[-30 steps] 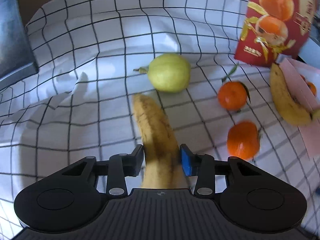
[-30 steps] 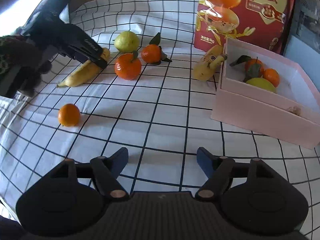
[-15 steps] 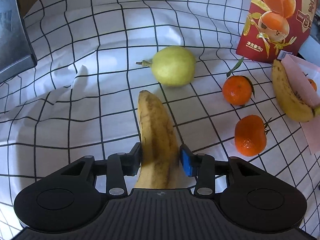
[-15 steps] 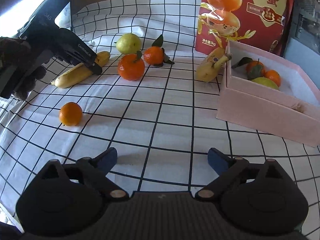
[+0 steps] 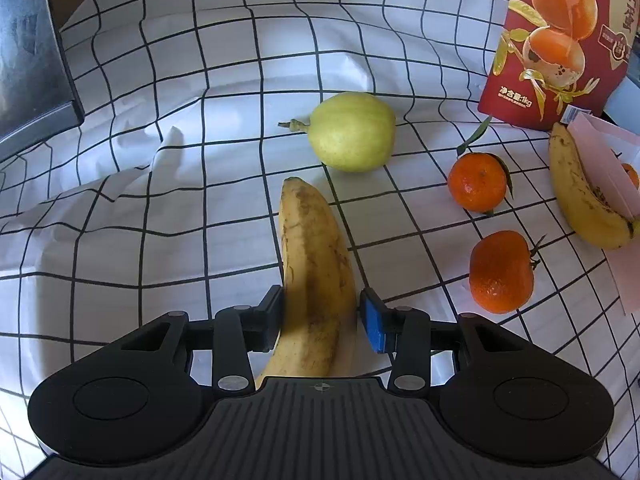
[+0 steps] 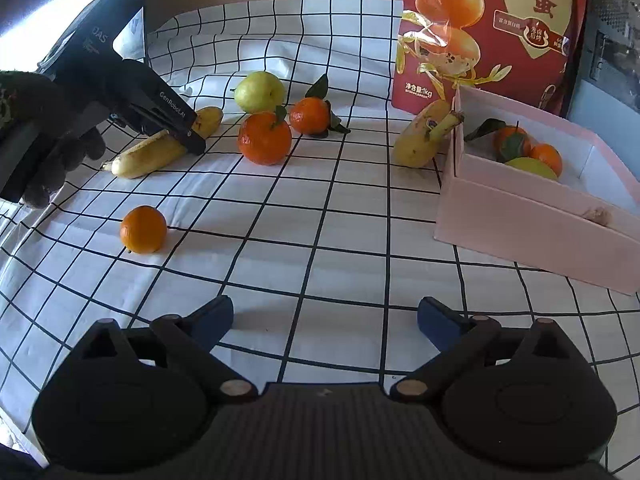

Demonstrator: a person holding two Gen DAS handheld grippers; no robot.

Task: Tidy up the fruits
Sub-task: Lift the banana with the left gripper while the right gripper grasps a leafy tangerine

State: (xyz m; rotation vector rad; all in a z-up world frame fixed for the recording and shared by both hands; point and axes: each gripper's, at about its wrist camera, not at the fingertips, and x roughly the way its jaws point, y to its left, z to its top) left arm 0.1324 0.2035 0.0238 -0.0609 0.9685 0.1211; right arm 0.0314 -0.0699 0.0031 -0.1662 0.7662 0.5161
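Observation:
A spotted banana (image 5: 316,248) lies on the checked cloth between the fingers of my left gripper (image 5: 320,316). Its jaws are opening: the left pad is against the peel and a gap shows at the blue right pad. In the right wrist view that left gripper (image 6: 192,136), in a gloved hand, reaches down over the same banana (image 6: 148,156). My right gripper (image 6: 325,320) hangs open over bare cloth with nothing between its fingers. A pear (image 5: 354,132) and two tangerines (image 5: 477,182) (image 5: 501,272) lie beyond the banana.
A pink box (image 6: 540,220) at the right holds tangerines and a green fruit. A second banana (image 6: 416,140) leans on its left wall. Behind stands a red bag (image 6: 492,32). A small orange (image 6: 143,229) lies alone at the near left. A dark object (image 5: 28,60) sits far left.
The right gripper's jaws have spread much wider. The left gripper's jaws have eased apart around the banana, and a gap now shows at the right pad.

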